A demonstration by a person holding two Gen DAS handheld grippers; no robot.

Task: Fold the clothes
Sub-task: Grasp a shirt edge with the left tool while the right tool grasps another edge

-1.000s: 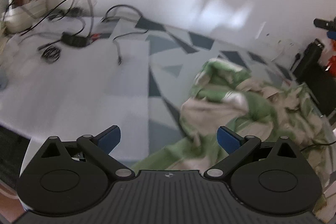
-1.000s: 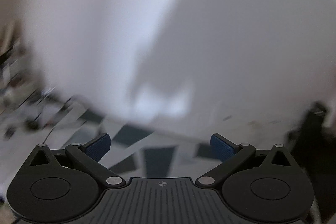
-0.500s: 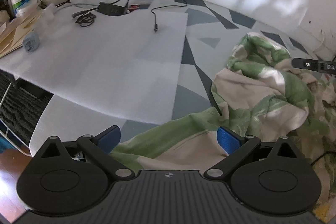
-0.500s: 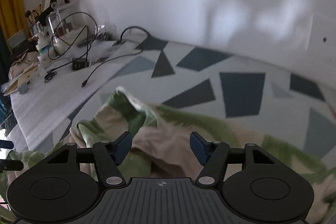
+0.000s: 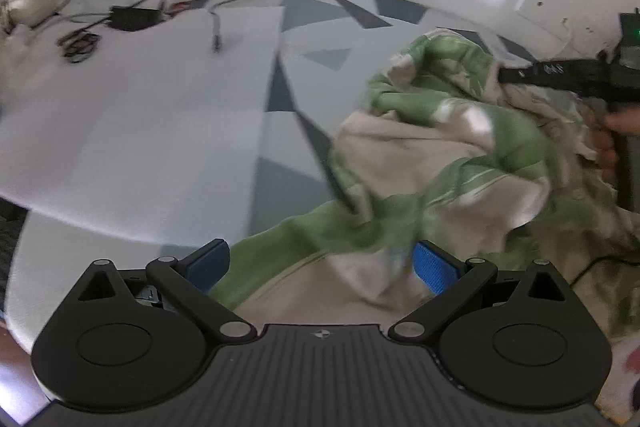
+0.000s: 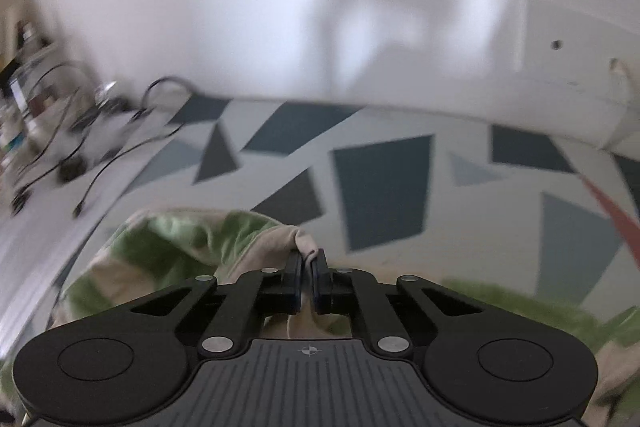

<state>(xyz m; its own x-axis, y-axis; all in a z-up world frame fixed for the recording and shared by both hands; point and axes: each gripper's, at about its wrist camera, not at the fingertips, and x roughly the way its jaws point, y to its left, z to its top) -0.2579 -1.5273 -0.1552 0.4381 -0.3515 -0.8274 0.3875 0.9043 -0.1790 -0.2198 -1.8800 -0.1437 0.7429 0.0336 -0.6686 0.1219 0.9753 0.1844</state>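
From the left wrist, the left gripper (image 5: pixel 320 265) hovers with jaws wide apart over the near edge of the crumpled garment (image 5: pixel 448 155) on the patterned sheet (image 5: pixel 288 75) (probably seeking a second corner), while from the right wrist the right gripper (image 6: pixel 306 273) pinches a fold, likely to lift it.

Soft, crumpled cloth is seen in the green and beige garment (image 5: pixel 452 147). Matt black plastic with ribbed blue pads (image 5: pixel 434 267) is seen on the left gripper (image 5: pixel 320 263). The patterned table cover (image 6: pixel 380 187) looks smooth.
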